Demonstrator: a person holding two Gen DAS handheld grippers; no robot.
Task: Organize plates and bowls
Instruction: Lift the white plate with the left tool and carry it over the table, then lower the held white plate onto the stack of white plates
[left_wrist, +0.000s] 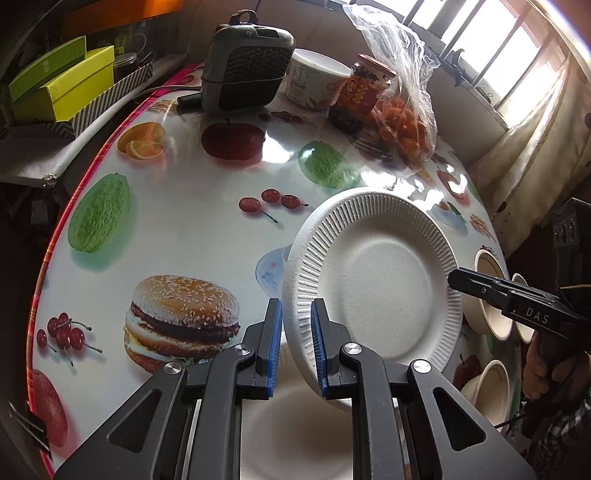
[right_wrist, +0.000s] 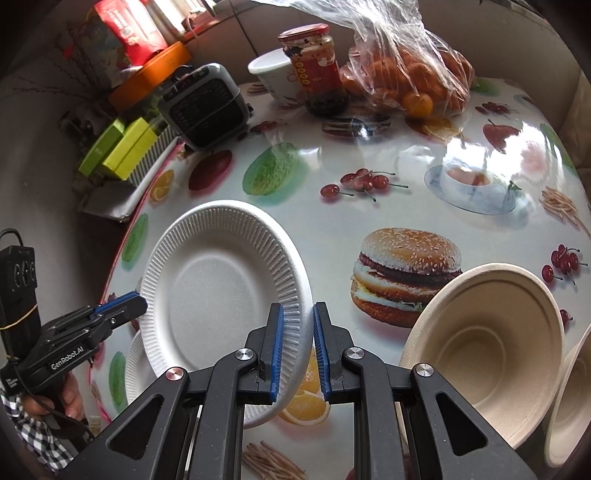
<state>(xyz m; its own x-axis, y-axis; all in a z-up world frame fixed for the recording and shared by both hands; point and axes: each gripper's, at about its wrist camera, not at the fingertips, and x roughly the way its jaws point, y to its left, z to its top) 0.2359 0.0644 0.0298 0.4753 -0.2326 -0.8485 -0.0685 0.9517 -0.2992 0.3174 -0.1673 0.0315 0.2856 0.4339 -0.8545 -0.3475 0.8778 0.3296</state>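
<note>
Together, two hand-held grippers lift one white paper plate (left_wrist: 373, 284) above a round table (left_wrist: 207, 206) covered in a glossy cloth printed with fruit and burgers. The left gripper (left_wrist: 297, 347) is clamped narrow on the plate's ribbed rim, its blue pads pressing either side. The right gripper (right_wrist: 298, 347) is pinched the same way on the opposite rim. The plate hangs tilted between them, off the table. Directly beneath the left gripper lies another white plate (left_wrist: 295, 435) on the cloth. Just to the right of the right gripper sits a beige bowl (right_wrist: 484, 347), with a second bowl (right_wrist: 565, 406) at the frame's edge. Well ahead of both grippers stand a grey heater (left_wrist: 245, 62), a white cup (left_wrist: 314, 79), a red-labelled jar (left_wrist: 364, 88) and a bag of oranges (right_wrist: 406, 81).
</note>
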